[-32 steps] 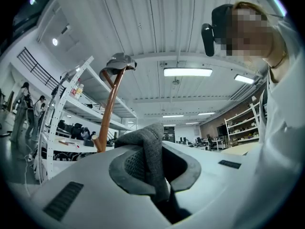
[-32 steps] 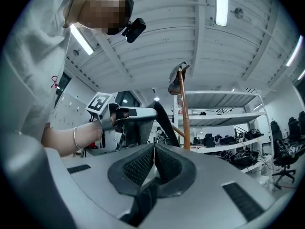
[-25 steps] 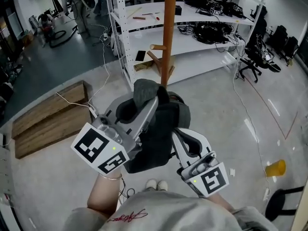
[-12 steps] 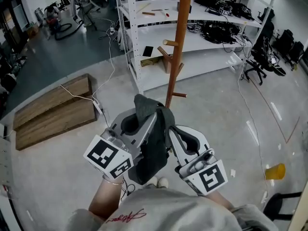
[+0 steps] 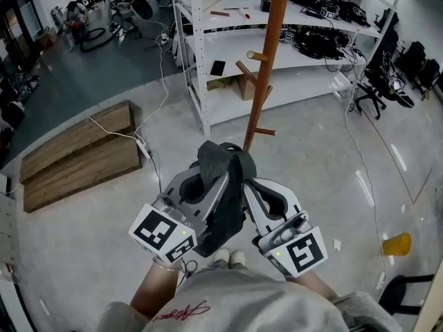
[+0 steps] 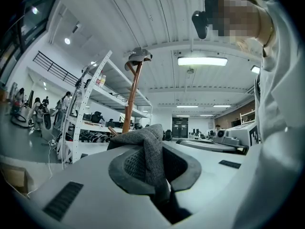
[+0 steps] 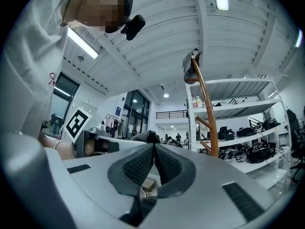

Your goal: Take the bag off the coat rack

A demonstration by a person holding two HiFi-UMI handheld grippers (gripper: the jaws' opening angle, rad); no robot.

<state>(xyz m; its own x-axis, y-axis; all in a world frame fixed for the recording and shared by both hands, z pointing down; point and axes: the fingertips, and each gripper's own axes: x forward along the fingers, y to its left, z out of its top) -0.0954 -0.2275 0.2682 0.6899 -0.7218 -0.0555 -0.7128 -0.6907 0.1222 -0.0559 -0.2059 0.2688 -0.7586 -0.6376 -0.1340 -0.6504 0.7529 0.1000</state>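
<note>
The bag [image 5: 223, 198] is dark grey fabric and hangs between my two grippers, off the coat rack [image 5: 266, 68], a brown wooden pole with pegs standing just beyond. My left gripper [image 5: 220, 168] is shut on a grey strap of the bag [image 6: 151, 156], which runs up between its pads. My right gripper [image 5: 243, 180] sits close beside it, shut, with a fold of the bag [image 7: 145, 137] showing at its tips. In both gripper views the rack [image 6: 132, 97] [image 7: 206, 113] rises behind, a cap [image 6: 138, 56] on its top.
White metal shelving [image 5: 201, 54] with cables and gear stands behind the rack. Wooden boards [image 5: 76, 159] lie on the floor at left, and a white cable [image 5: 131, 138] runs past them. A yellow cup [image 5: 396, 243] and a black stool [image 5: 408, 289] are at right. My shoes [image 5: 228, 257] show below.
Both grippers have drawn back from the rack toward my body, still holding the bag. The bag now hangs narrower between them, and the rack pole stands farther off.
</note>
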